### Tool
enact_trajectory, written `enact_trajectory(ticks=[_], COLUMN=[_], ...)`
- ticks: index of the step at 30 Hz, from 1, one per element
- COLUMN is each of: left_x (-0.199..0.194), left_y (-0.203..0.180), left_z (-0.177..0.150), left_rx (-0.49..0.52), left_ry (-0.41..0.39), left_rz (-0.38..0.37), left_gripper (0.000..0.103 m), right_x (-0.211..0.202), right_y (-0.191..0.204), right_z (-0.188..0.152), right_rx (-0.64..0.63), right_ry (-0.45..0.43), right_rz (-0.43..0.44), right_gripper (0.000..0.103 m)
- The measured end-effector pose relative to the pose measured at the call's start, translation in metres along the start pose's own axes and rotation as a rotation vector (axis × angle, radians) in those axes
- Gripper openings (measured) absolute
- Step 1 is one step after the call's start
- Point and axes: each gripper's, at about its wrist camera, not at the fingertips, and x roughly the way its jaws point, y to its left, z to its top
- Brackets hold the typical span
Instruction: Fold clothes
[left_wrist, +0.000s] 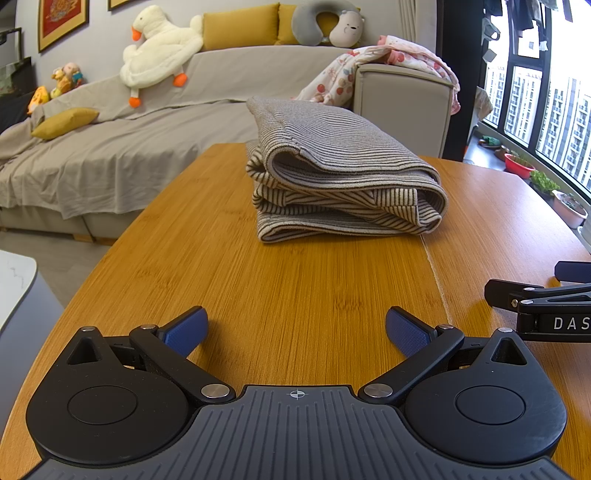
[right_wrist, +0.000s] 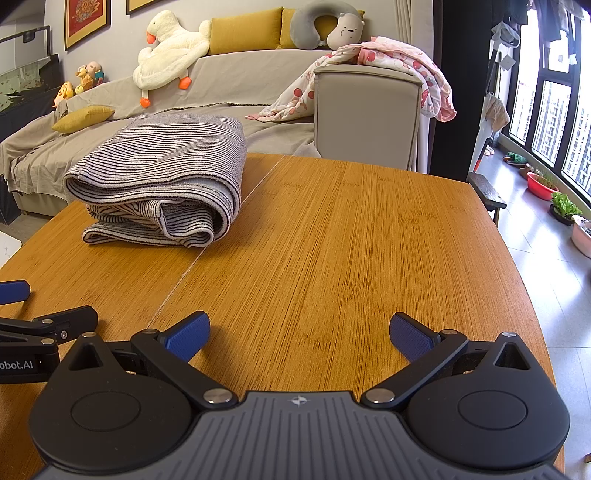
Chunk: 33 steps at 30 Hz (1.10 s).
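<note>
Grey-and-cream striped garment, honey-brown wooden table, blue claw pads

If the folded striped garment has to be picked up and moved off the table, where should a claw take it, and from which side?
Probably the rounded fold at the near right corner of the striped garment, approached low from the near side. There the layers wrap into one thick roll, while the left edge shows loose separate layers. Both the left claw and right claw are open.

Grey-covered sofa, wooden table, tall daylit windows, perhaps tiled floor.
</note>
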Motion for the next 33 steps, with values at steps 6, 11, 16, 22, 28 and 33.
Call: enact_trajectory(ticks=[6,11,16,22,28,33], left_x=[0.0,0.0,0.0,0.0,0.0002,0.006], left_y=[0.0,0.0,0.0,-0.0001,0.0001,-0.0008], left_z=[0.0,0.0,-0.0001,-0.0001,0.0001,0.0047], left_rx=[0.0,0.0,0.0,0.0,0.002,0.037], left_ry=[0.0,0.0,0.0,0.0,0.0,-0.001], left_rz=[0.0,0.0,0.0,0.0,-0.003,-0.046], left_gripper=[0.103,0.103,0.103,0.103,0.103,0.103], right_x=[-0.0002,-0.0001,-0.0002,-0.0004,-0.0003,-0.0003], right_y=[0.0001,0.0001,0.0002,0.0003,0.0002,0.0003], right_z=[-0.0002,-0.0002,-0.0003,-0.0004,-0.0003,-0.0002], right_rx=[0.0,0.0,0.0,0.0,0.0,0.0], right_ry=[0.0,0.0,0.0,0.0,0.0,0.0], right_rz=[0.0,0.0,0.0,0.0,0.0,0.0], right_gripper=[0.103,0.103,0.103,0.103,0.103,0.103])
